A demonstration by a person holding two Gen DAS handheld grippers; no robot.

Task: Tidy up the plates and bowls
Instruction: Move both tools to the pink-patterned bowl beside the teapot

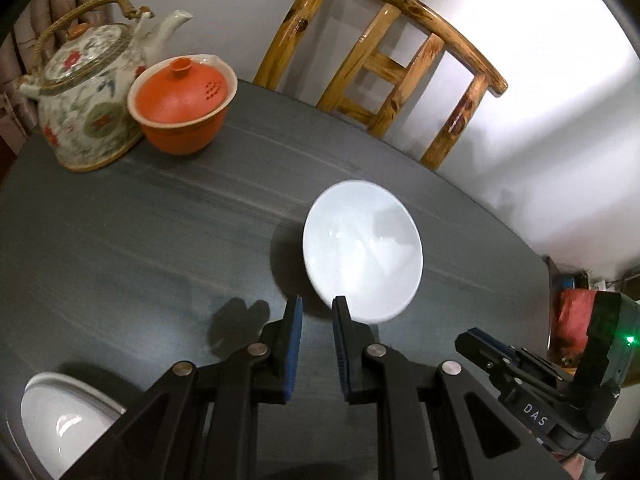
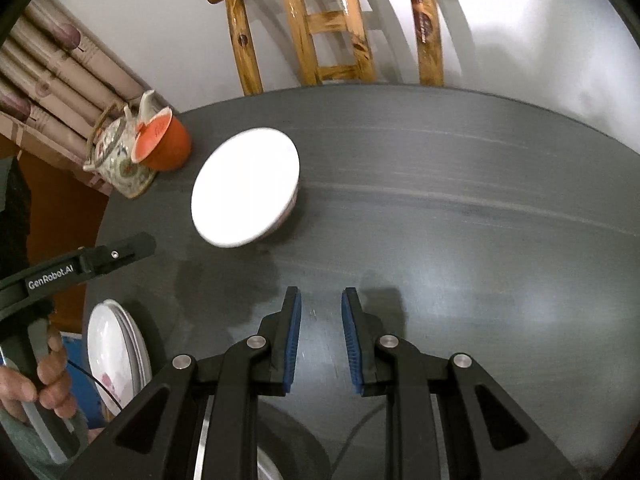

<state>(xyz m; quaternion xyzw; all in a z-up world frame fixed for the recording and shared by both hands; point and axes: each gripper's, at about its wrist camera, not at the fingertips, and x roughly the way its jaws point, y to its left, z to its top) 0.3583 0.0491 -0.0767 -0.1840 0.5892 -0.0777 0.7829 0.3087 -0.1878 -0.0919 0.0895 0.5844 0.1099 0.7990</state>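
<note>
Blue-ribbed black tongs (image 1: 316, 304), glossy round white bowl (image 1: 362, 250), matte grey table (image 1: 140, 220)

Black left gripper (image 1: 316, 308) and right gripper (image 2: 320, 300), blue ribbed pads, silver pivot screws, white "GenRobot.AI" lettering.

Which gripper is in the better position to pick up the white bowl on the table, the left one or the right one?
Left, probably. The left gripper hangs right at the white bowl's near rim, empty. The right gripper is empty too, but stands farther from the bowl.
</note>
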